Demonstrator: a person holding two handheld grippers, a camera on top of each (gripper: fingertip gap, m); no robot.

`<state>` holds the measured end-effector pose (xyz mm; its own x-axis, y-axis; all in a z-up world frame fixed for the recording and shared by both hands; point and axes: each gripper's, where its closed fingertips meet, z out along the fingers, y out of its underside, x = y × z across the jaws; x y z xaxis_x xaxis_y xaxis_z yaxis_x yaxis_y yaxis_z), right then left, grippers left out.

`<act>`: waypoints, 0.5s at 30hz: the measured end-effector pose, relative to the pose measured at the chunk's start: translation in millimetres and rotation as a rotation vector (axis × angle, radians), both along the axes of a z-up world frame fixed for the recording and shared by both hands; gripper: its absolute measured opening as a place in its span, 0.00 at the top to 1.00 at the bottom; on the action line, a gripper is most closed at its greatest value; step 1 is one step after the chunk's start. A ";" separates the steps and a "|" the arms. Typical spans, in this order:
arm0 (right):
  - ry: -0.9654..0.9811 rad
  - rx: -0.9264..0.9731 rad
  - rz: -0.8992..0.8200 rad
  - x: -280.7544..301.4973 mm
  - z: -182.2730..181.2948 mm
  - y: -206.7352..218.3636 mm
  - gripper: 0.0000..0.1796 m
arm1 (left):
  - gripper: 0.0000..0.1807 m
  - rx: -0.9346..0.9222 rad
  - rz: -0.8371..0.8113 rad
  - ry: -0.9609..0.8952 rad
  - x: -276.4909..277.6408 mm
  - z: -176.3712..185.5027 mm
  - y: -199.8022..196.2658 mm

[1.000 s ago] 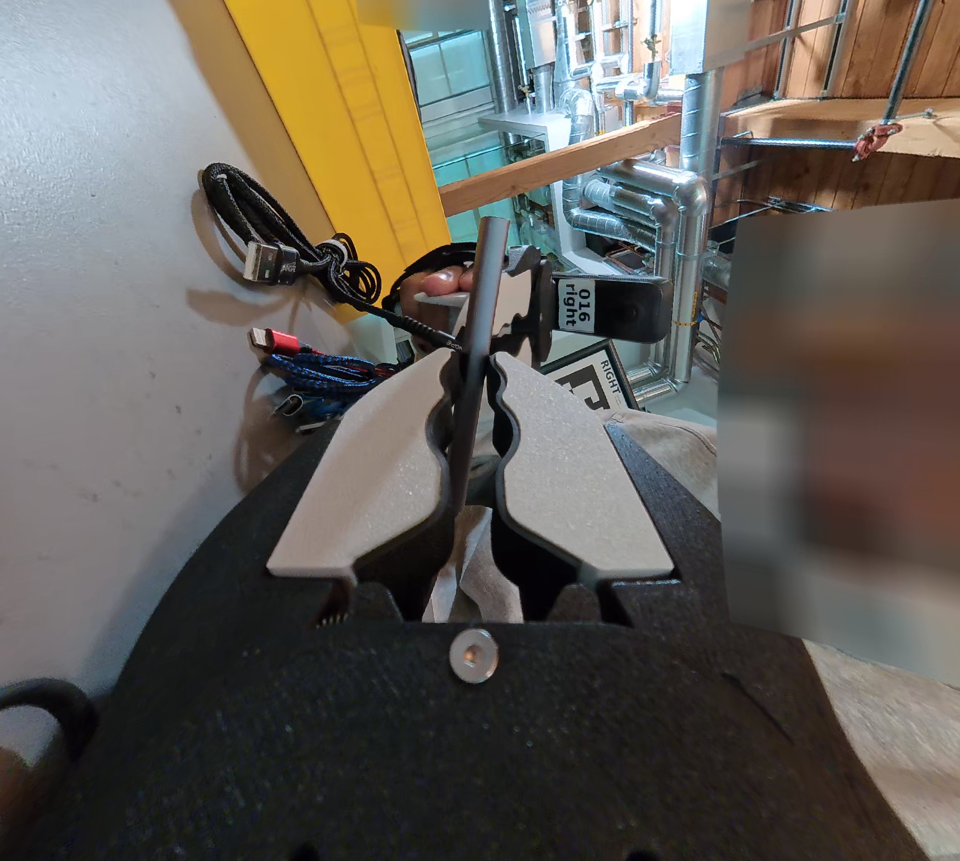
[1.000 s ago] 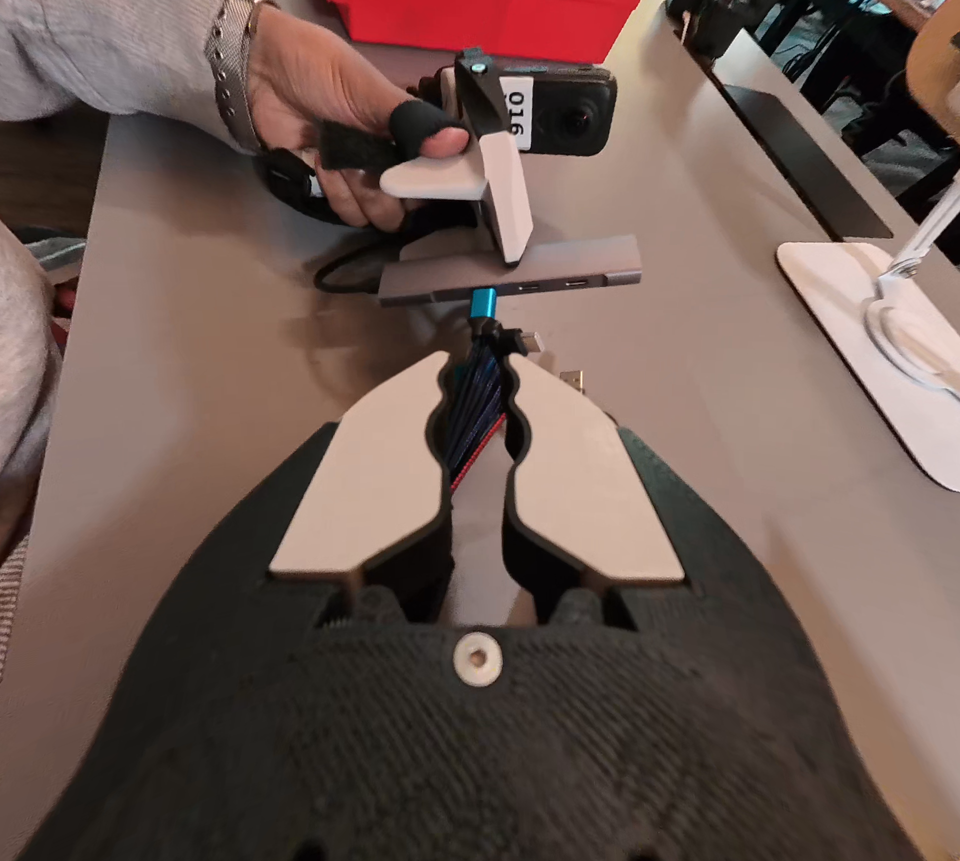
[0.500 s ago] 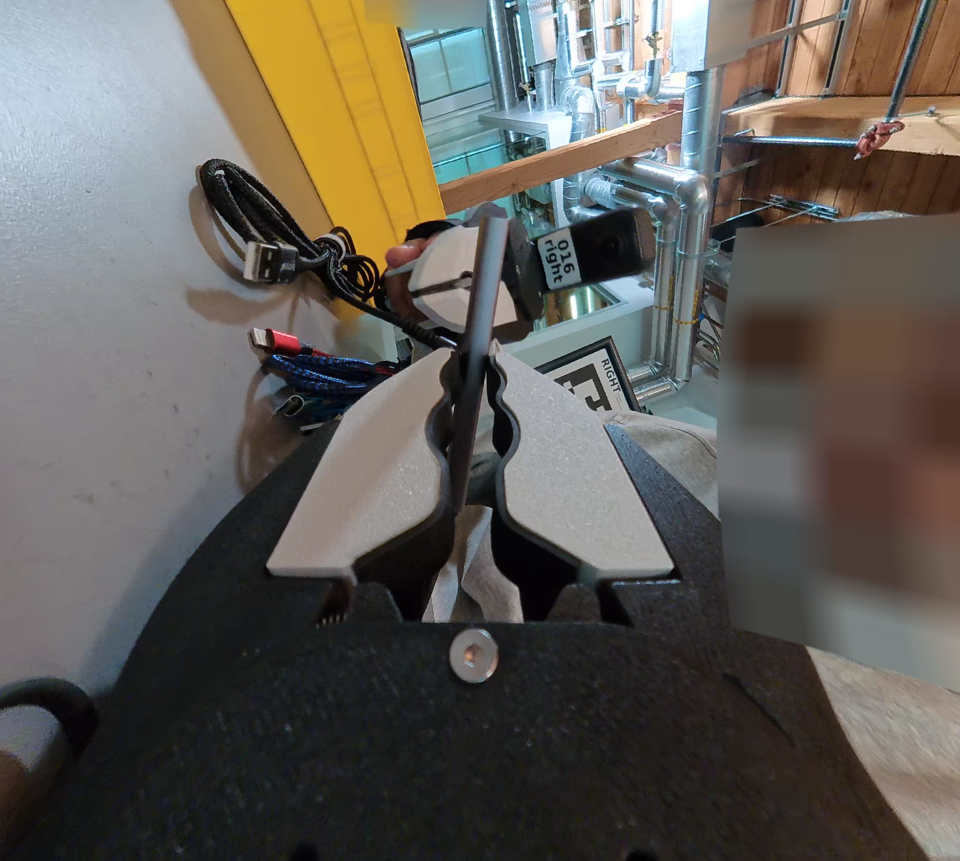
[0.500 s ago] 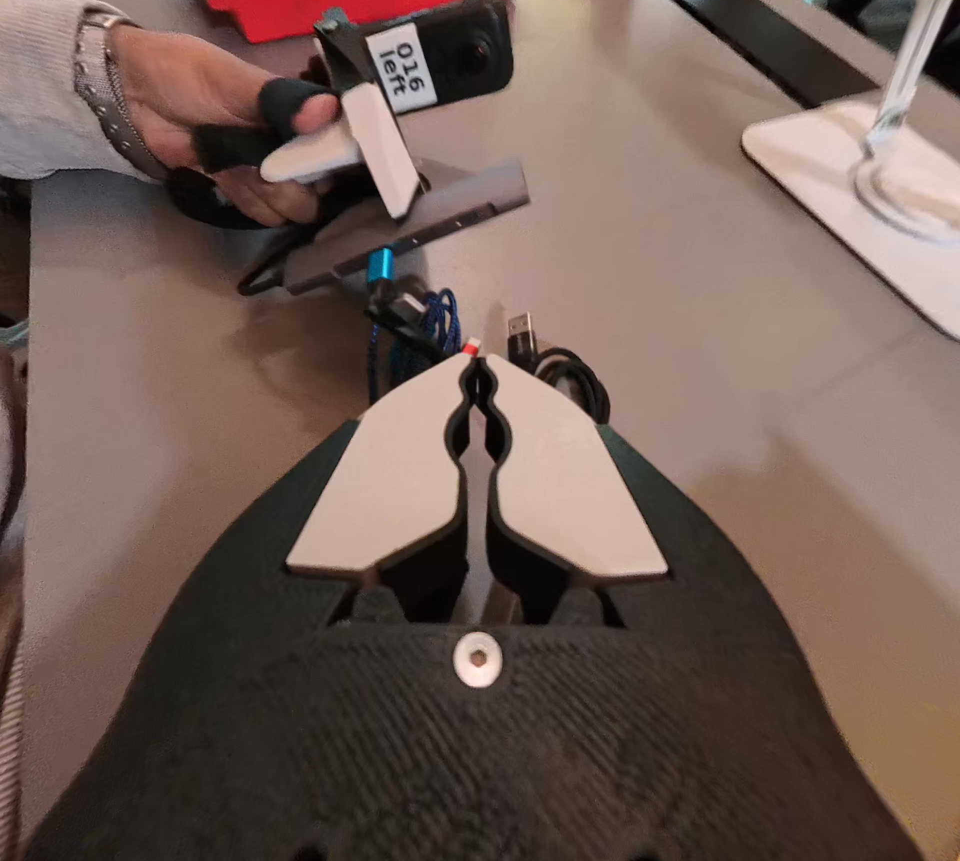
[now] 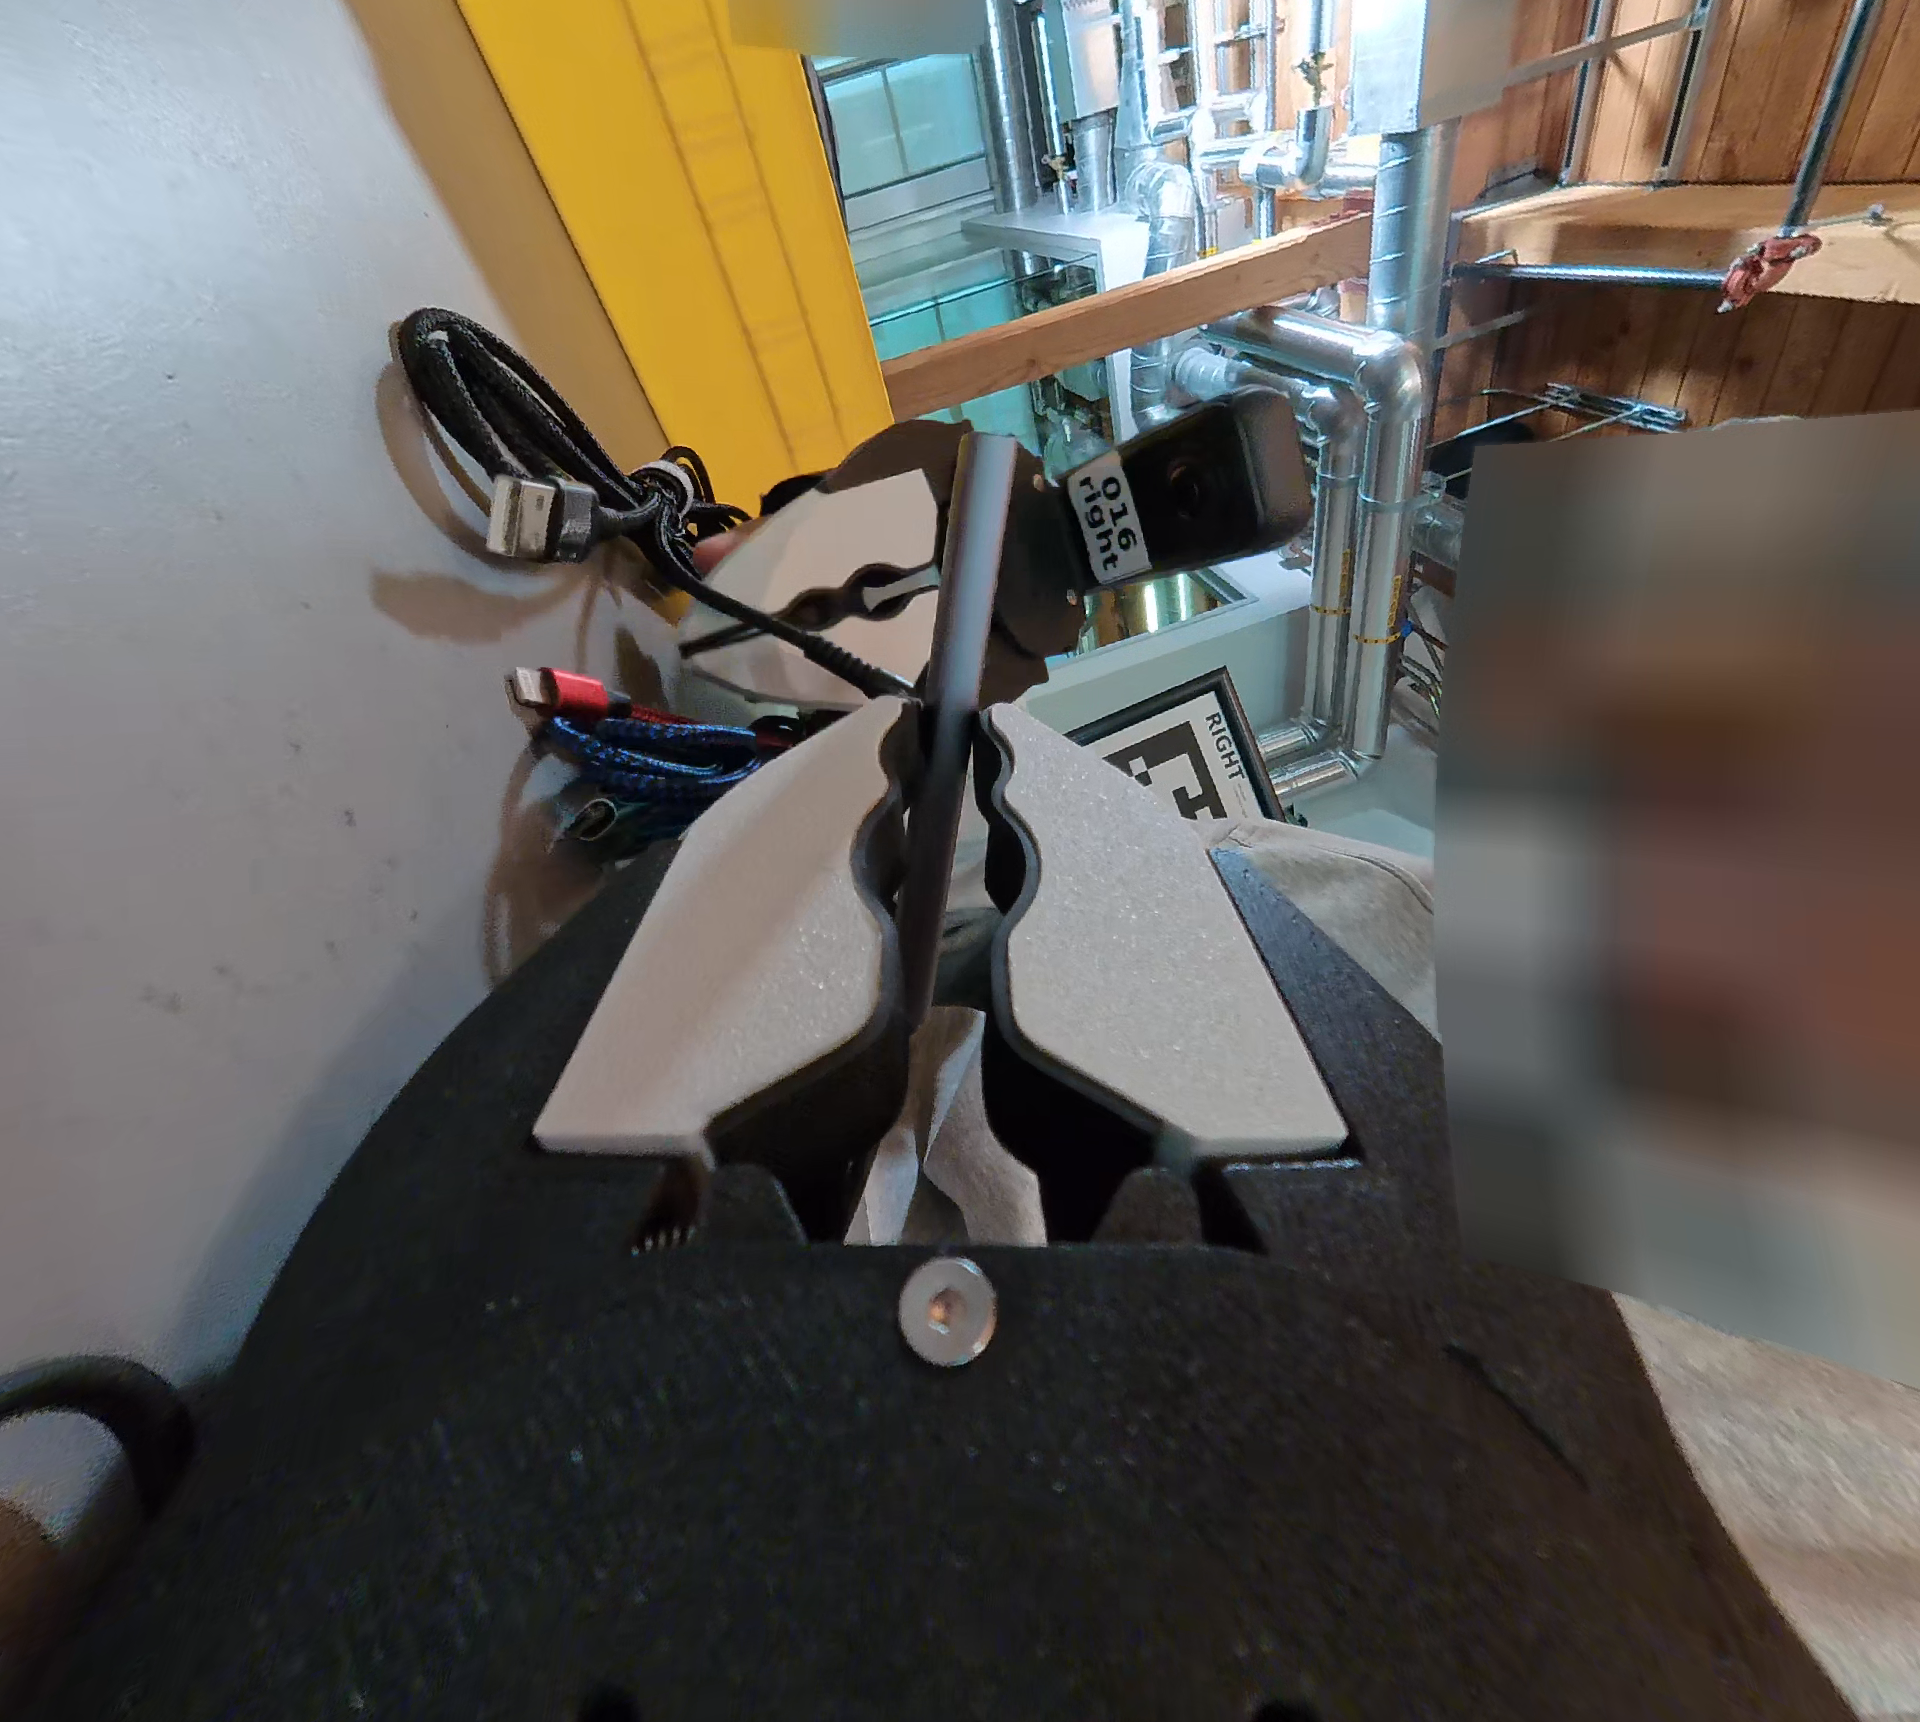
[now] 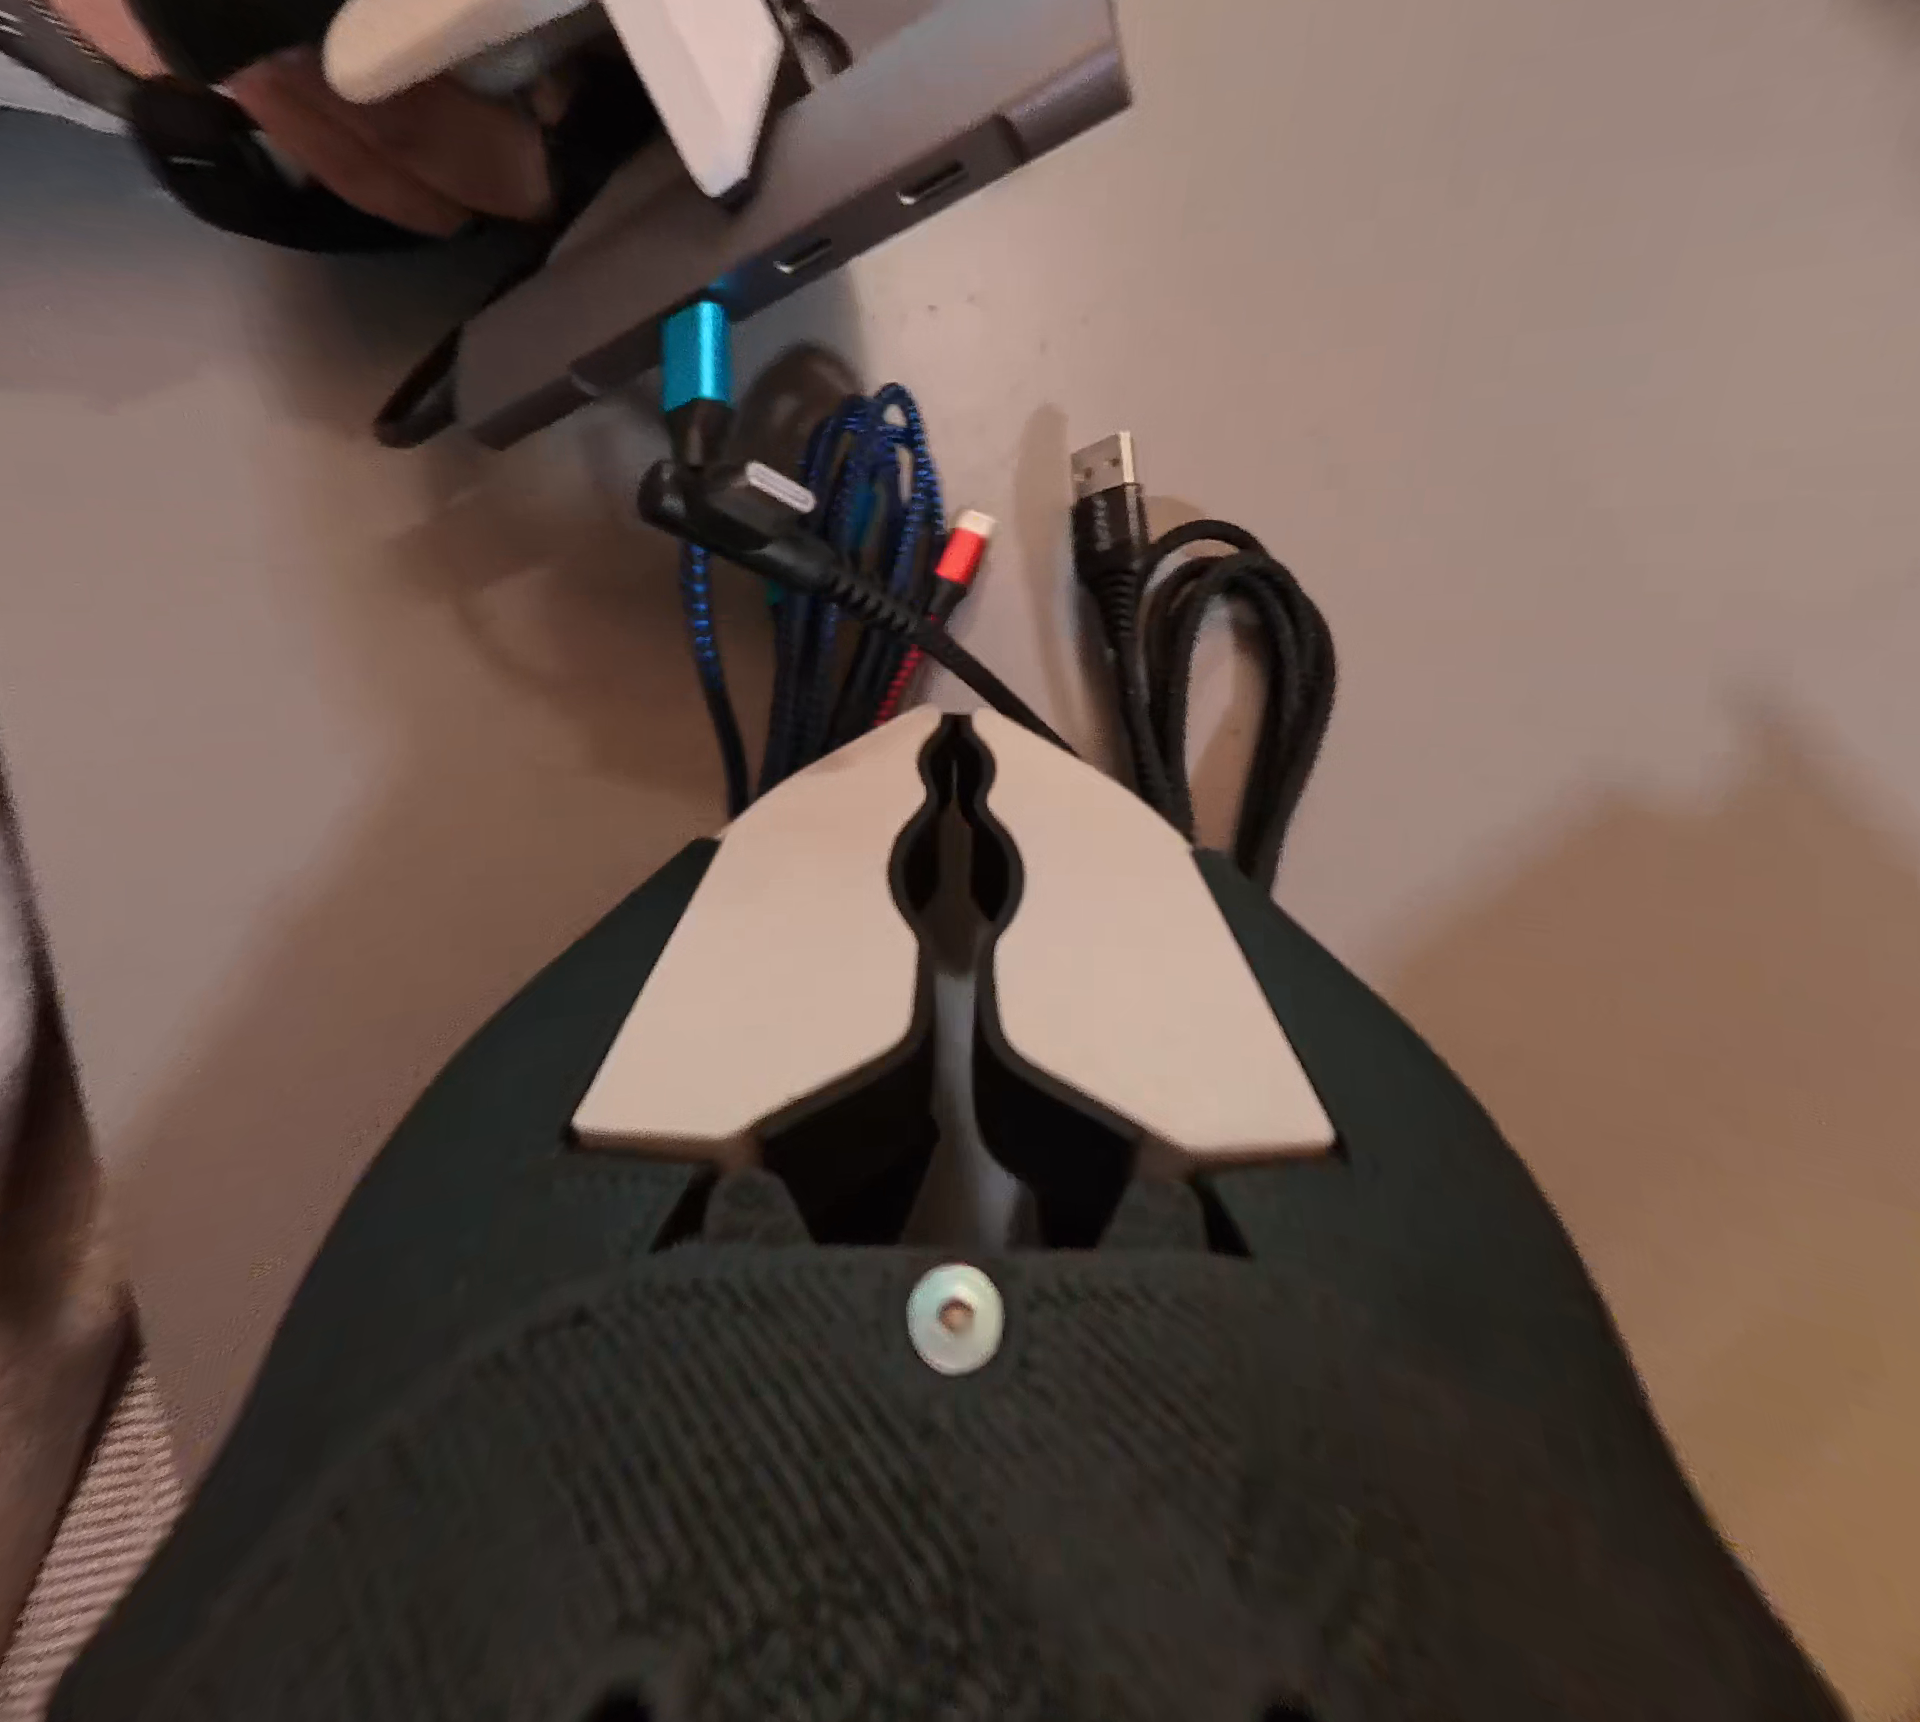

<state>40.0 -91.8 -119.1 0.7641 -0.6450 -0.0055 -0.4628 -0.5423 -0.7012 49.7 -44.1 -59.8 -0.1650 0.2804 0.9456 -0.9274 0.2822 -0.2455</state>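
In the right wrist view a hand (image 6: 260, 10) at far left holds the left gripper (image 6: 727, 145), its fingers clamped on a flat grey hub (image 6: 831, 155) lifted off the grey table (image 6: 1507, 322). The hub's long axis runs from near left to far right, its port edge facing near. A blue plug (image 6: 694, 353) sits in that edge. Just near it lie the blue and red braided cables (image 6: 873, 550), then a coiled black cable (image 6: 1226, 633) to the right, its plug pointing far. The right gripper (image 6: 956, 722) has its fingertips closed together; a thin black cord (image 6: 935, 644) runs to its tips, though whether it is pinched I cannot tell.
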 end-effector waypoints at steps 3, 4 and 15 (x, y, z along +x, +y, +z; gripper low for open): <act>-0.089 -0.082 -0.064 10.9 4.6 -12.5 1.00 | 0.94 0.000 0.001 0.000 0.0 0.1 -0.2; -0.119 -0.100 -0.086 14.5 6.4 -16.5 0.99 | 0.94 0.000 0.000 0.000 -0.1 0.0 -0.1; -0.315 -0.403 -0.113 34.8 -7.3 -57.5 0.95 | 0.94 0.001 0.002 -0.002 0.0 -0.1 -0.2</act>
<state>74.7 -149.4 -126.5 0.6140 -0.6272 0.4792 -0.3344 -0.7566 -0.5618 49.7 -44.3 -59.9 -0.1675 0.2790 0.9456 -0.9274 0.2807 -0.2471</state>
